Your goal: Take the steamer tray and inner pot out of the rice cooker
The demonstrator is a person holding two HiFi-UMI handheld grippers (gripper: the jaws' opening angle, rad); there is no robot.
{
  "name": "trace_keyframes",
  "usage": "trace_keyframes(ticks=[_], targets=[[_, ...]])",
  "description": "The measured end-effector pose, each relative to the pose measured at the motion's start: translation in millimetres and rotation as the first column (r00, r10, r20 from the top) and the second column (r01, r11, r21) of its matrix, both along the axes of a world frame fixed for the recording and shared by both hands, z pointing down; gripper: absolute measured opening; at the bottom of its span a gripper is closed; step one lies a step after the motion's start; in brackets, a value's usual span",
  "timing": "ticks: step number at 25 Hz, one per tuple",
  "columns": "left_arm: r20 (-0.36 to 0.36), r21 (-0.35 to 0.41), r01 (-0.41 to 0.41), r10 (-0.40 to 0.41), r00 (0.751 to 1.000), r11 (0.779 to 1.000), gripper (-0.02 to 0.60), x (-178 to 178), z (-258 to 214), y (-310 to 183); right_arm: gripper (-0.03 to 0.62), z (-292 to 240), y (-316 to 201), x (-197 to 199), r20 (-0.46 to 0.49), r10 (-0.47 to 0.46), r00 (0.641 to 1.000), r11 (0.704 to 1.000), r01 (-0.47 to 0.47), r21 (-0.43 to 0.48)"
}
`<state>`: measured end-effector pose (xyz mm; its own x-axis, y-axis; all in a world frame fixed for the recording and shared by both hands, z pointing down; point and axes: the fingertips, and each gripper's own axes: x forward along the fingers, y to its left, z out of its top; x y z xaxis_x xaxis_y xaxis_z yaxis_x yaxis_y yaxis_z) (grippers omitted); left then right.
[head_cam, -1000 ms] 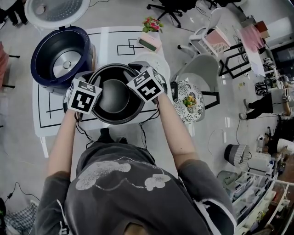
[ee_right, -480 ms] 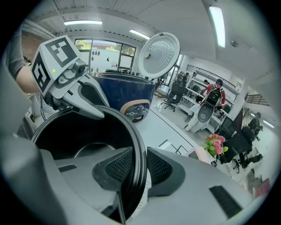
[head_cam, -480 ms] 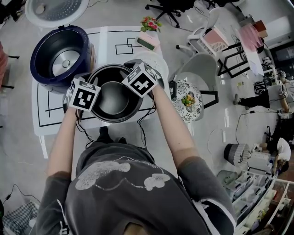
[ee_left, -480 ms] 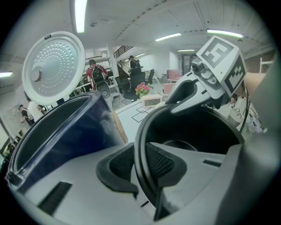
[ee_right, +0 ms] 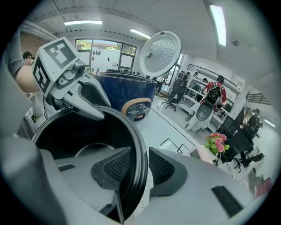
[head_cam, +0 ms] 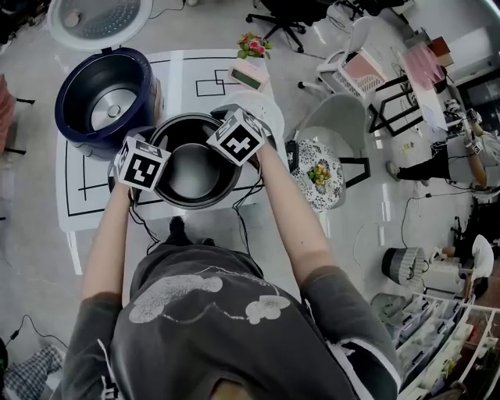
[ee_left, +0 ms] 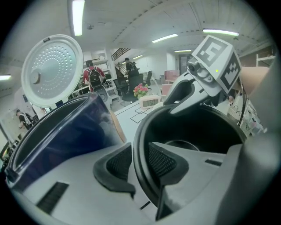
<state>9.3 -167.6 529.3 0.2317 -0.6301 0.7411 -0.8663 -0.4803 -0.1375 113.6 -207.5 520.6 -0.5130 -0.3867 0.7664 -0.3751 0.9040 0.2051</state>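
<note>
1. Inner pot (head_cam: pixel 191 168): dark, empty and upright on the white table (head_cam: pixel 78 199), just beside the rice cooker. It is already out of the cooker and looks to have been set here so that it stands clear of the body
2. Rice cooker (head_cam: pixel 105 101): blue body with the lid (head_cam: pixel 98 16) thrown back and the cavity bare down to the heating plate
3. Left gripper (ee_left: pixel 134 165): straddles the pot's rim on the side nearest the cooker, one pad (ee_left: pixel 118 162) outside the wall and the other inside. Its jaws have just been opening, and the pads stand slightly off the rim, not pinching it
4. Right gripper (ee_right: pixel 136 169): sits on the opposite rim in the same way, with the outer pad (ee_right: pixel 163 169) showing a gap to the wall. Its jaws have just been opening too, so the rim lies loose between them
5. Arrangement: the two grippers sit on opposite sides, probably to keep a wide, heavy pot level while it is carried
6. Pale round item (head_cam: pixel 272 117): on the table behind the right gripper. It may be the steamer tray but is too hidden to tell
7. Status: judged to be the release of the pot. Each gripper next needs to lift straight clear, or a pad may catch the rim and tip or drag the pot
</note>
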Motion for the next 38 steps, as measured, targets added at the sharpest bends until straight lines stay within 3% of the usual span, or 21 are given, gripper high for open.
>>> trace_keyframes(ticks=[5, 9, 16, 22, 29, 33, 38], targets=[[-0.020, 0.034, -0.027, 0.028, 0.999, 0.999, 0.249, 4.1, -2.7, 6.6, 0.175, -9.7, 3.0, 9.4, 0.031, 0.027, 0.999, 0.999, -0.028, 0.022], [-0.033, 0.116, -0.002, 0.006, 0.999, 0.993, 0.335, 5.8, -16.0, 10.4, 0.176, -27.5, 11.6, 18.9, 0.080, 0.053, 0.995, 0.997, -0.057, 0.048], [-0.053, 0.228, 0.089, -0.079, 0.995, 0.970, 0.360, 1.5, -51.2, 33.2, 0.176, -67.8, 35.9, 38.6, 0.245, 0.120, 0.962, 0.982, -0.151, 0.114], [-0.070, 0.305, 0.166, -0.152, 0.986, 0.938, 0.360, -4.1, -84.2, 77.2, 0.175, -99.0, 71.4, 44.0, 0.362, 0.091, 0.928, 0.975, -0.157, 0.158], [-0.083, 0.314, 0.199, -0.182, 0.980, 0.928, 0.360, -8.0, -87.1, 120.3, 0.172, -108.9, 111.9, 53.9, 0.494, 0.106, 0.863, 0.968, -0.204, 0.148], [-0.189, 0.428, 0.194, -0.122, 0.974, 0.883, 0.360, 10.6, -99.8, 122.3, 0.163, -109.9, 128.4, 69.8, 0.541, 0.109, 0.834, 0.953, -0.242, 0.181], [-0.222, 0.499, 0.198, -0.097, 0.970, 0.843, 0.359, 1.4, -112.2, 135.6, 0.068, -123.0, 138.3, 68.6, 0.611, 0.112, 0.784, 0.908, -0.330, 0.257]])
